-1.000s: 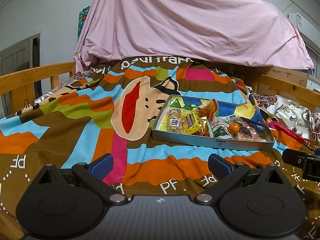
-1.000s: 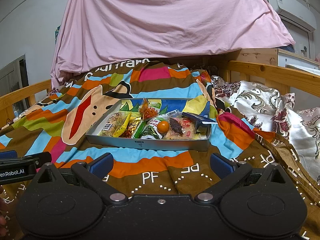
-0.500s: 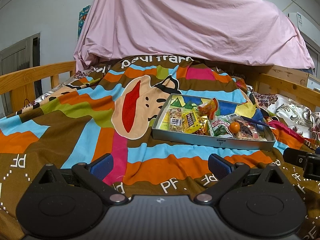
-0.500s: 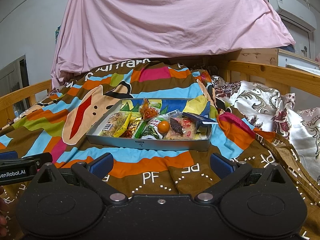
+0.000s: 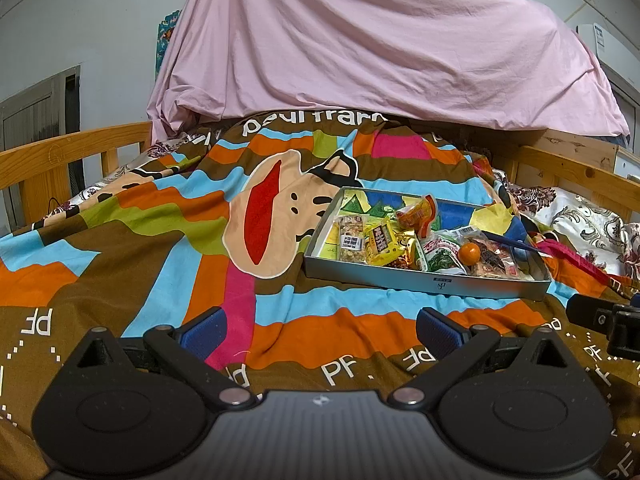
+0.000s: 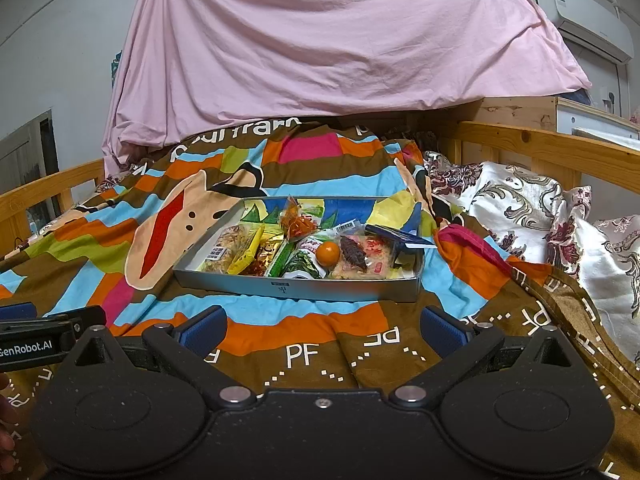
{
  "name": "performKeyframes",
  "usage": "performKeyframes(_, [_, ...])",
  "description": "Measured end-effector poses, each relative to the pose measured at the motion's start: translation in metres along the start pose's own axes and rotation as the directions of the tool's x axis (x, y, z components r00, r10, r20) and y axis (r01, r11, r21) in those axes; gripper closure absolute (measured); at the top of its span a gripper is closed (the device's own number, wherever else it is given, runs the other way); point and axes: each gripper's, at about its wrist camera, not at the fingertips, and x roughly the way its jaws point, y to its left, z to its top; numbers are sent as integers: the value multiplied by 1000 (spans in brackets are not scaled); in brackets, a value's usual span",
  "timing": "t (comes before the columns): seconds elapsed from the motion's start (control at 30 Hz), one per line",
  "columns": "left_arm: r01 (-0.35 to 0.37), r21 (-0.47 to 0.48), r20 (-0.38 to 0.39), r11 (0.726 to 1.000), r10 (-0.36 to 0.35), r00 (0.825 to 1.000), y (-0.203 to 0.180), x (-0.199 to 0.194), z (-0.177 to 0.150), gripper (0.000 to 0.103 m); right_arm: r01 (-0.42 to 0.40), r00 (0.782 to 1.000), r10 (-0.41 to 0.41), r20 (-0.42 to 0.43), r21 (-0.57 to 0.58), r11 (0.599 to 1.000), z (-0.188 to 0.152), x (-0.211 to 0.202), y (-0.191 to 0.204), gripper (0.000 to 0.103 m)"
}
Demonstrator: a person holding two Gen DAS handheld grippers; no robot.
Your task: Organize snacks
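Observation:
A shallow grey tin tray (image 5: 424,282) (image 6: 296,286) lies on a striped cartoon blanket (image 5: 160,248) (image 6: 304,320), filled with several snack packets. Among them are a yellow packet (image 5: 380,242) (image 6: 246,252), a green one (image 5: 440,256) (image 6: 300,266), an orange pouch (image 5: 418,216) (image 6: 296,220) and a small orange ball (image 5: 469,253) (image 6: 327,253). My left gripper (image 5: 320,330) hovers open over the blanket, short of the tray and to its left. My right gripper (image 6: 323,330) is open too, right in front of the tray. Nothing sits between either pair of fingers.
A big pink sheet (image 5: 380,48) (image 6: 332,40) is draped over something behind the blanket. Wooden bed rails (image 5: 60,156) (image 6: 552,152) run along both sides. Floral bedding (image 6: 560,216) is heaped at the right. A person's fingers (image 6: 6,432) show at the lower left edge.
The left wrist view has shifted very slightly, so the tray sits a touch lower and rightward. The right gripper has stayed put. Both grippers remain open.

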Motion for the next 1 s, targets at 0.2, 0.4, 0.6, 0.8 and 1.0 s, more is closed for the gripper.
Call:
performKeyframes(0.2, [0, 0, -1, 1000, 0, 1000, 0, 0, 0, 0, 0, 1000, 0, 0, 0, 1000, 0, 0, 0, 1])
performKeyframes(0.4, [-1, 1, -1, 1000, 1, 1000, -1, 0, 0, 0, 0, 1000, 0, 0, 0, 1000, 0, 0, 0, 1])
performKeyframes(0.6, [13, 3, -20, 1000, -13, 1000, -1, -1, -1, 0, 0, 1000, 0, 0, 0, 1000, 0, 0, 0, 1])
performKeyframes(0.8, [-56, 63, -37, 996, 58, 998, -8, -2, -3, 0, 0, 1000, 0, 0, 0, 1000, 0, 0, 0, 1])
performKeyframes(1.0, [-73, 70, -35, 995, 75, 997, -6, -5, -2, 0, 0, 1000, 0, 0, 0, 1000, 0, 0, 0, 1])
